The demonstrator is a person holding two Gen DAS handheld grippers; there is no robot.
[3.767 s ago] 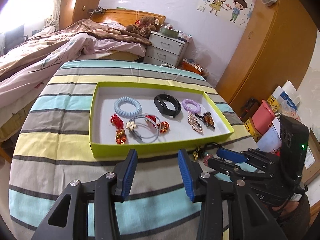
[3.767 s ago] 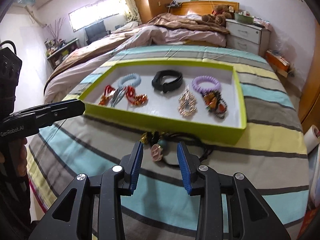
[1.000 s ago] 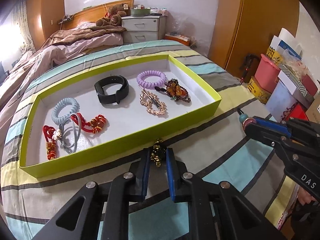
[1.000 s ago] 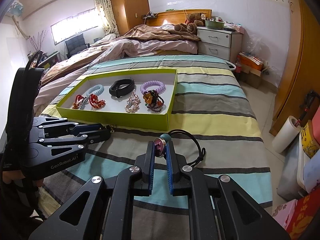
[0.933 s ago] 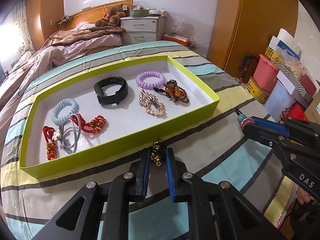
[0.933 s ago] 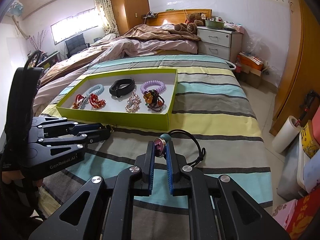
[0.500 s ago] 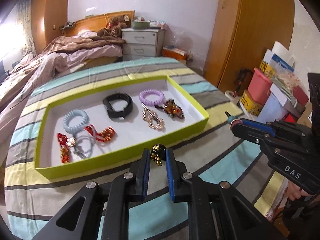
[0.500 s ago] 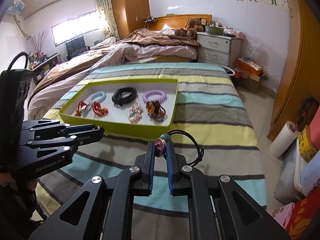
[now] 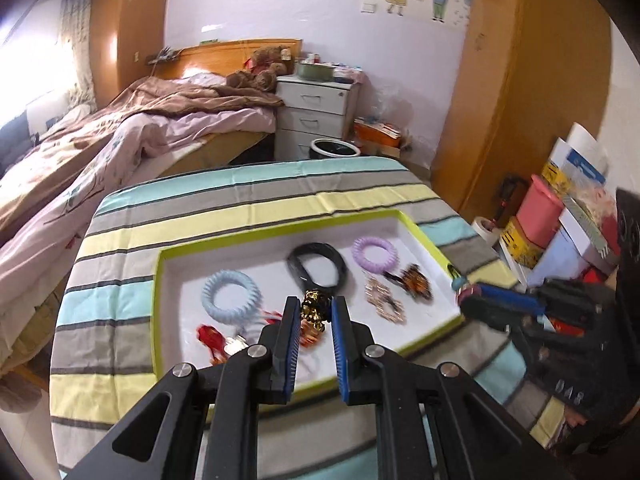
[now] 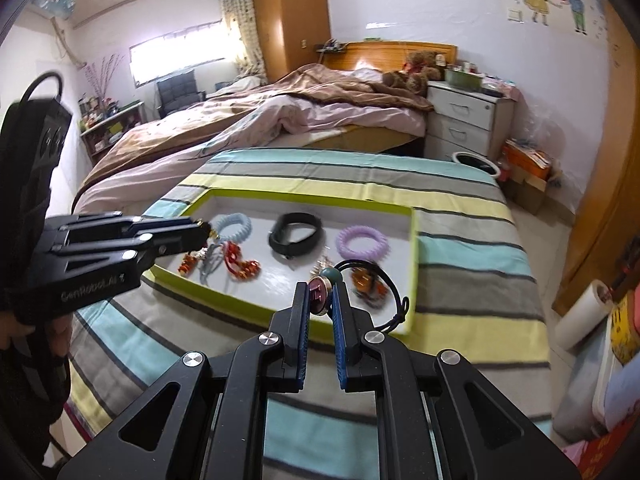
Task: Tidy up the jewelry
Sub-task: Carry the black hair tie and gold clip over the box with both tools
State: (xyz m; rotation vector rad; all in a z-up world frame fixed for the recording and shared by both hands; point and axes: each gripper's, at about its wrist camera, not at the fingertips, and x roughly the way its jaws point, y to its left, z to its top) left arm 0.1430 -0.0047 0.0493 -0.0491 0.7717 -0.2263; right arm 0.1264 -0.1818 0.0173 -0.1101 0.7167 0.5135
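A lime-green tray (image 9: 434, 246) with a white floor lies on the striped cloth; it also shows in the right wrist view (image 10: 412, 248). In it lie a light-blue coil band (image 9: 231, 293), a black bracelet (image 9: 316, 267), a purple coil band (image 9: 376, 251), red ornaments (image 10: 240, 266) and gold and orange brooches (image 9: 416, 280). My left gripper (image 9: 315, 312) is shut on a gold beaded charm (image 9: 314, 311), held above the tray. My right gripper (image 10: 320, 296) is shut on a pink disc pendant (image 10: 319, 293) with a teal bead and a hanging black cord (image 10: 394, 290), over the tray's near right part.
The striped table (image 9: 248, 208) stands beside a bed with pink and brown covers (image 9: 120, 136). A white nightstand (image 9: 316, 116) and a bin (image 9: 334, 148) are behind. Boxes and a pink container (image 9: 540, 208) crowd the right. A paper roll (image 10: 588, 312) lies on the floor.
Both grippers have lifted their pieces off the cloth and moved forward, from in front of the tray to above it. Both stay shut.
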